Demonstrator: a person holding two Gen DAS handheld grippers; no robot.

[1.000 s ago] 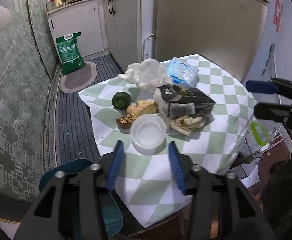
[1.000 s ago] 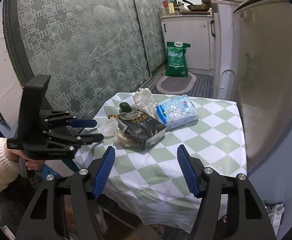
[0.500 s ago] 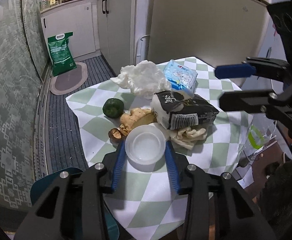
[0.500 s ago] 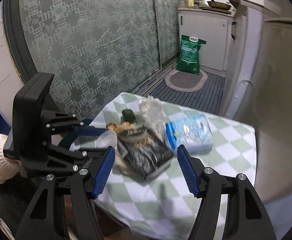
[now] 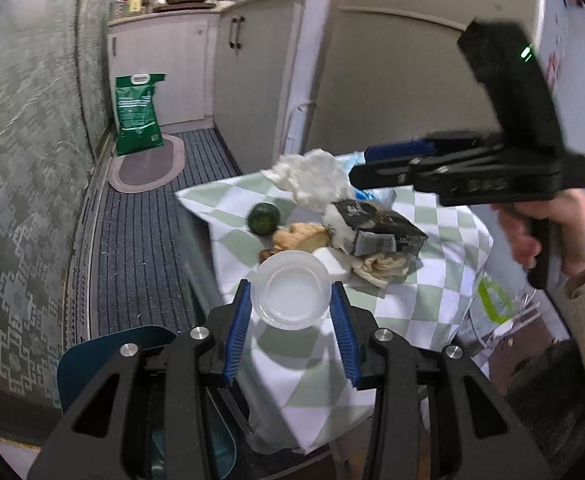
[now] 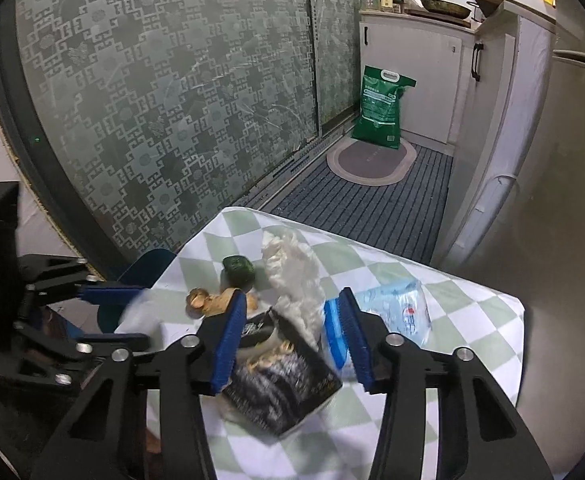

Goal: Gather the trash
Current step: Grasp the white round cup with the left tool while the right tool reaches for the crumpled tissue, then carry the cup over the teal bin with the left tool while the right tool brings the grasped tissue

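The left claw (image 5: 290, 312) is narrowed onto a shallow round translucent plastic container (image 5: 291, 288), its blue ribbed pads pressing the rim on both sides; the container sits at the near edge of the green-and-white checked tabletop (image 5: 420, 300), and whether it is lifted clear of the cloth cannot be told. This claw tilts down toward the tabletop. Beyond the container lie a dark green round fruit (image 5: 263, 219), a tan knobbly piece of ginger (image 5: 300, 237), a crumpled white paper tissue (image 5: 312, 180) and a black printed snack packet (image 5: 376, 228) resting on pale peelings. The right claw (image 6: 298, 338), gripped by a hand (image 5: 548, 232) in a cream knitted sleeve, angles down over the heap at about half width, its jaws closing. The black packet and the tissue lie between its blue pads, with the left pad at the packet's edge, though no firm pinch shows. A light blue plastic wet-wipe pack (image 6: 396, 312) lies just beside the right pad.
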